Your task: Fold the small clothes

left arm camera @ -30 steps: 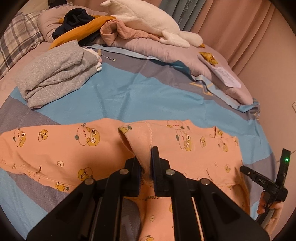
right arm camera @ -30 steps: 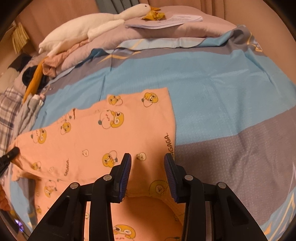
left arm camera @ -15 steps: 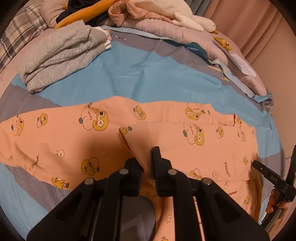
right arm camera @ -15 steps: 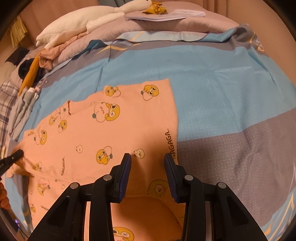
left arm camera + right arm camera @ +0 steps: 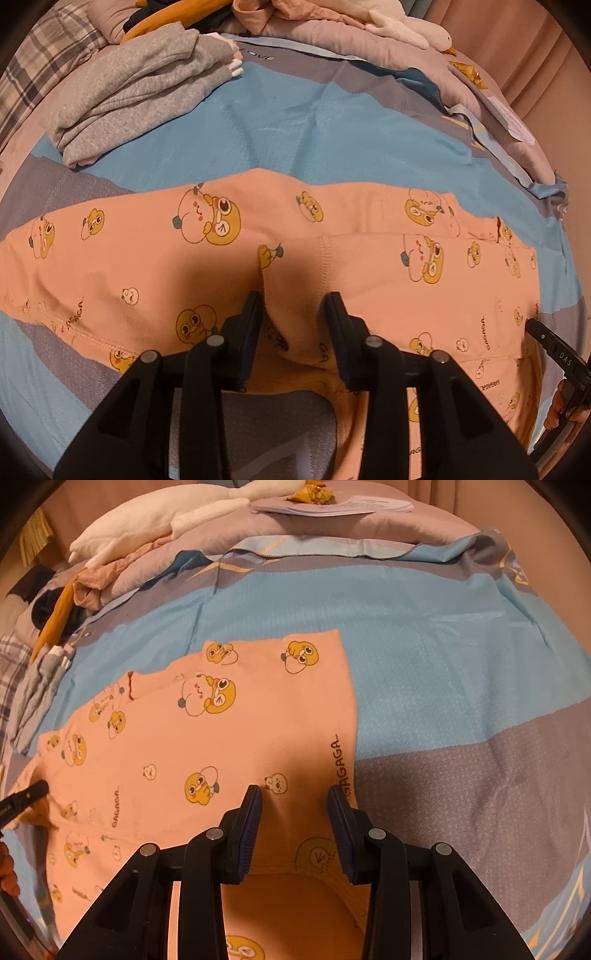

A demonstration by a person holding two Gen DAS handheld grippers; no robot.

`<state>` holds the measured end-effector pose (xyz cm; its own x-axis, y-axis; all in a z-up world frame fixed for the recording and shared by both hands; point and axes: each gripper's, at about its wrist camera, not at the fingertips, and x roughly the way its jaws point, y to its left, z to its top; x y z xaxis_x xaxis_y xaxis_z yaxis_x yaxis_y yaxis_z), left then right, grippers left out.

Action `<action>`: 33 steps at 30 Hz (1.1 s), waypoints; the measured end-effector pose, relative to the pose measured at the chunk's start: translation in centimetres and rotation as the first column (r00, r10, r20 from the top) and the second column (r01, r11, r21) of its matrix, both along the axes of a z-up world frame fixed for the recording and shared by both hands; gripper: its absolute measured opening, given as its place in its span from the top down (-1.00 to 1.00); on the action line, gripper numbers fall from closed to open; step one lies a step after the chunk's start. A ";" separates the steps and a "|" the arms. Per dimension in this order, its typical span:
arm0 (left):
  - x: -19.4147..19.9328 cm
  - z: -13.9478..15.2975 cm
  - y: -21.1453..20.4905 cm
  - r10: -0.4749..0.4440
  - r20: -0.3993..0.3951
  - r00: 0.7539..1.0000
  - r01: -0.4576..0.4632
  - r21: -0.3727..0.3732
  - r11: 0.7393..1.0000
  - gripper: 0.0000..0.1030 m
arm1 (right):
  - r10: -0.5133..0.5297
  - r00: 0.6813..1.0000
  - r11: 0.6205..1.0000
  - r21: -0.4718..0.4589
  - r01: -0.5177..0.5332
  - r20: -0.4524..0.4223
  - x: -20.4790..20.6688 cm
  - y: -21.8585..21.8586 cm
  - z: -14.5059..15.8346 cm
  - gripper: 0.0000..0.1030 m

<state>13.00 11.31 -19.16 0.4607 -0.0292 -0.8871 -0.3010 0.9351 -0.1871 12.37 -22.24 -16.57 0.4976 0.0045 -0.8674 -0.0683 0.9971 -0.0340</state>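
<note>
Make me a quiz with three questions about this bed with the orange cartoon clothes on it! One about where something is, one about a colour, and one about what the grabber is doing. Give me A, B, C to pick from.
1. Where does the folded grey sweater lie?
A. On the bed, beyond the orange garment
B. On top of the orange garment
C. Between the left gripper's jaws

2. What colour are the cartoon faces printed on the garment?
A. Green
B. Yellow
C. Purple

3. How do the left gripper's jaws stand?
A. Pressed tight on the grey sweater
B. Apart, with a folded-over flap of the garment between them
C. Clamped on the white plush toy

Answers:
1 A: a strip of blue bedsheet separates the sweater from the garment.
2 B: the faces are yellow with dark outlines.
3 B: the jaws are opening, and the flap's edge lies in the gap.
</note>
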 end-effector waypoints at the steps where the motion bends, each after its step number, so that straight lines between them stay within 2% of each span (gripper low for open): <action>1: 0.1 -0.1 0.0 0.000 -0.002 1.000 0.000 0.001 1.000 0.25 | 0.000 1.000 1.000 -0.002 0.000 0.000 0.0 0.0 0.0 0.24; 15: 0.5 -0.8 -0.5 0.024 -0.008 1.000 -0.024 0.028 0.999 0.10 | 0.001 1.000 1.000 -0.003 -0.001 -0.003 0.2 0.1 -0.3 0.24; 21: 0.2 -0.1 -0.2 0.052 -0.006 0.999 -0.051 0.023 0.998 -0.15 | 0.000 1.000 1.000 -0.006 0.000 -0.005 0.2 0.0 -0.2 0.24; 25: -0.7 1.4 0.5 0.113 0.041 0.993 -0.115 0.039 0.993 -0.21 | -0.011 1.000 1.000 0.001 0.011 0.002 -0.2 -0.1 0.3 0.23; 28: -1.4 2.7 0.9 0.144 0.085 0.986 -0.145 0.005 0.989 -0.44 | -0.020 0.999 1.000 -0.002 0.021 0.028 -0.5 -0.3 1.1 0.23; 33: -3.1 5.8 1.4 0.204 0.190 0.960 -0.205 -0.017 0.979 -0.65 | -0.042 0.994 0.998 0.054 0.036 0.098 -1.7 -1.4 3.5 -0.06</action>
<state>9.87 12.72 -13.41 0.6160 0.0857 -0.7830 -0.4452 0.8580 -0.2563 10.71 -23.61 -13.06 0.5817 0.0272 -0.8130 -0.0282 0.9995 0.0132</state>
